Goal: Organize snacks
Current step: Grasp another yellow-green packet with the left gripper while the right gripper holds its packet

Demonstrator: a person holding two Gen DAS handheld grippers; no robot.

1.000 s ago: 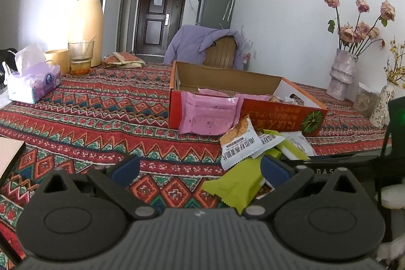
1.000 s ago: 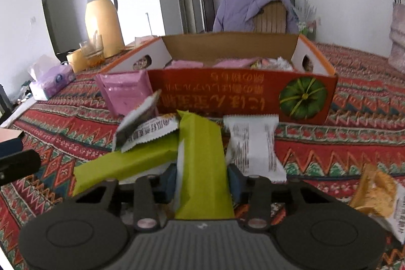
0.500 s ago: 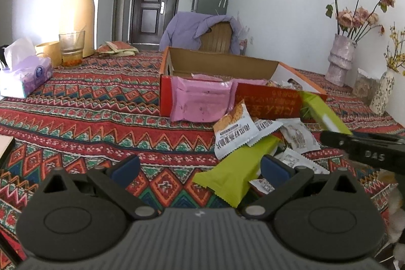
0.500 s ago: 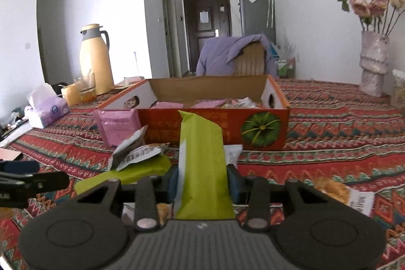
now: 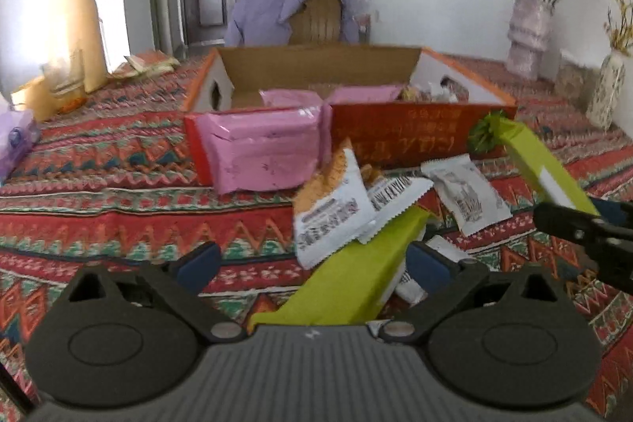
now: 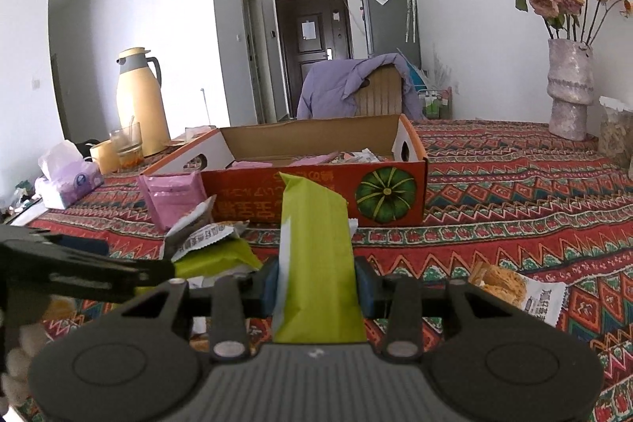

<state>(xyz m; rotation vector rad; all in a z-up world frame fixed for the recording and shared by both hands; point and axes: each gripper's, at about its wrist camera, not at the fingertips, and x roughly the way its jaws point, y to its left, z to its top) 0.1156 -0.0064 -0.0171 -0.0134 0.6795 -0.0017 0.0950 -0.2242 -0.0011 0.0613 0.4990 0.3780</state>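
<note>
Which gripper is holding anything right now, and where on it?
The right gripper is shut on a green snack packet, pinched across its lower part. The left gripper holds nothing; its jaws, just closing slightly, straddle another green packet.

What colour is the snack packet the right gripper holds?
Lime green; the packet stands upright in the right gripper, clearest in the right wrist view.

green packet (image 6: 316, 252): upright, frame centre | second green packet (image 5: 356, 275): flat, lower centre, under white sachets (image 5: 336, 212) | pink pack (image 5: 265, 153): leaning on orange box (image 5: 415, 141), centre
</note>
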